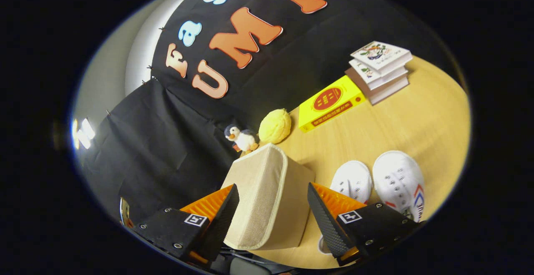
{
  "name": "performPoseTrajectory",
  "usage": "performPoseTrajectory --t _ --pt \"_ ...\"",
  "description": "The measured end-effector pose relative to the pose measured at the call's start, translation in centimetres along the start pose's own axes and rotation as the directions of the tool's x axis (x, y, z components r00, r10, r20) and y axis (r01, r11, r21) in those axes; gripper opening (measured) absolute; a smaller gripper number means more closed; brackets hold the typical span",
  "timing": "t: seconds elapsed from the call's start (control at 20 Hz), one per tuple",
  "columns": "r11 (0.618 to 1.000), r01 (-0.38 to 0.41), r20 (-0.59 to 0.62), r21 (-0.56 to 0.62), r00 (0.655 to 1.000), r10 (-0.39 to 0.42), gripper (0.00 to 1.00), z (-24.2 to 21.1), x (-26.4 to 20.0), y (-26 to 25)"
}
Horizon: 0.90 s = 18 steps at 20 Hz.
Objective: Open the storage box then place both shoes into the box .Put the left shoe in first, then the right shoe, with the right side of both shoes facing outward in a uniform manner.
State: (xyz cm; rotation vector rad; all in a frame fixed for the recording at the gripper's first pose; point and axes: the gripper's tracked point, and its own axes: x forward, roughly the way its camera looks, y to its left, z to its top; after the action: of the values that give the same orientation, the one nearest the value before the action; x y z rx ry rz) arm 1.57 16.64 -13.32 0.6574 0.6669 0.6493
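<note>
A beige fabric storage box (267, 195) with its lid down stands on the wooden table, right between and just ahead of my fingers. My gripper (273, 212) is open, its orange-and-black fingers (323, 216) spread to either side of the box and apart from it. Two white canvas shoes stand side by side to the right of the box, toes pointing away: the smaller-looking one (352, 181) nearer the box, the other (399, 181) with red and blue stripes on its side. The right finger hides part of their heels.
Beyond the box sit a small penguin toy (242, 137) and a yellow plush ball (274, 126). Farther back lie a yellow book (329, 102) and a stack of books (379, 70). Bare wooden table (417, 120) stretches behind the shoes.
</note>
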Motion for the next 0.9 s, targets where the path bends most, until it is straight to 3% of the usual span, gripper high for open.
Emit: performPoseTrajectory --t 0.35,0.55,0.9 --pt "0.978 -0.097 -0.112 0.185 0.987 0.119 0.98 -3.0 3.3 0.3" --pt "0.965 -0.118 -0.162 0.232 0.974 0.158 0.98 -4.4 4.5 0.1" --pt "0.893 -0.201 -0.161 0.402 0.945 0.285 0.98 -5.1 5.4 2.1"
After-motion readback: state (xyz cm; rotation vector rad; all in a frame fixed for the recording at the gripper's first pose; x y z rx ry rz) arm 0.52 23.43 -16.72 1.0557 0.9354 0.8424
